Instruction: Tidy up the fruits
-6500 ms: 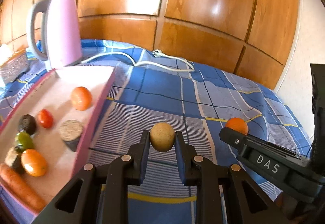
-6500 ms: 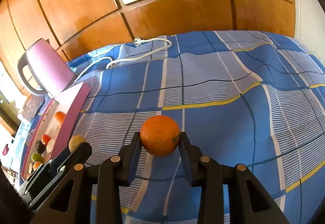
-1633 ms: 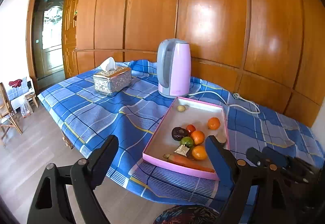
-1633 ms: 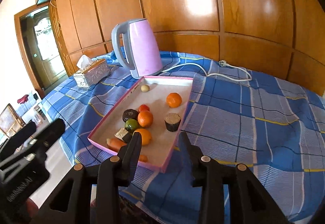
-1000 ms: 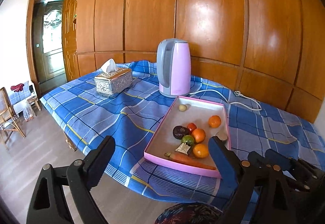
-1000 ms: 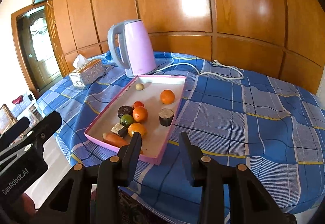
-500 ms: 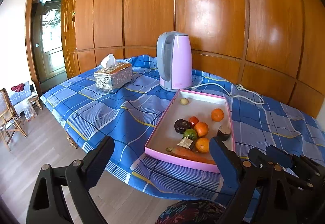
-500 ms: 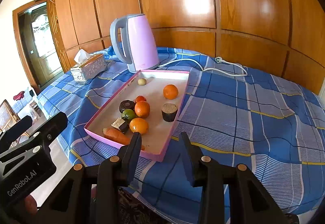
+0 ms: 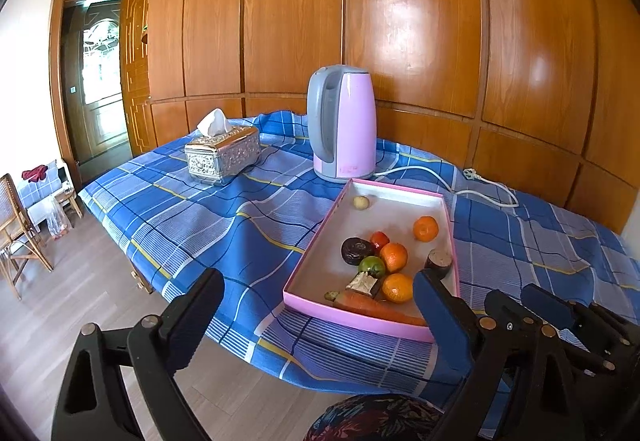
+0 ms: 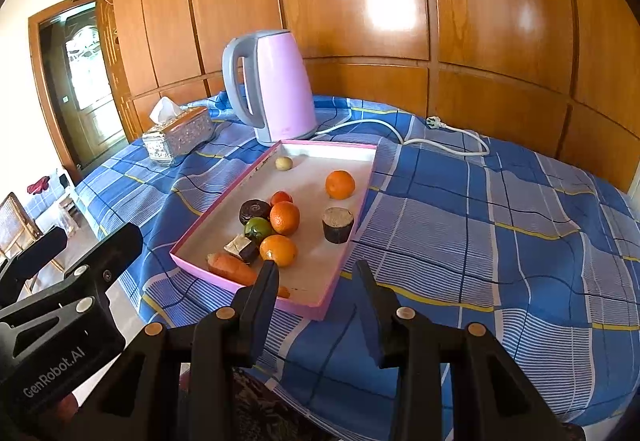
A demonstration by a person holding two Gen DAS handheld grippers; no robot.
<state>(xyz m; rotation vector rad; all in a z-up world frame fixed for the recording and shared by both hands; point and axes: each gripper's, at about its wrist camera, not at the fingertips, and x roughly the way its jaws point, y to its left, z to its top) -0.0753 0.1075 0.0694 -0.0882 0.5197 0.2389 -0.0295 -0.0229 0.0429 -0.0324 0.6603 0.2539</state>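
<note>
A pink tray [image 9: 304, 292] [image 10: 352, 241] lies on the blue checked tablecloth and holds several fruits and vegetables: three oranges, one at the far right [image 9: 425, 228] [image 10: 340, 184], a small tan round fruit [image 9: 361, 202] [image 10: 283, 163] at the far end, a carrot [image 9: 372, 307] [image 10: 230, 267] at the near end, a green fruit [image 10: 257, 229] and a dark one [image 10: 255, 211]. My left gripper [image 9: 320, 305] is wide open and empty, held back off the table's near edge. My right gripper [image 10: 316, 277] is open and empty, just short of the tray's near corner.
A pink electric kettle [image 9: 344, 123] [image 10: 276, 87] stands behind the tray, its white cord [image 10: 432, 139] trailing right. A silver tissue box [image 9: 222, 155] [image 10: 176, 135] sits at the left. Wooden wall panels stand behind; floor, a chair [image 9: 16, 225] and a doorway lie left.
Both grippers, earlier shut on the tan fruit and an orange, have let them go in the tray and pulled back from the table. In the last second only a slight camera shift.
</note>
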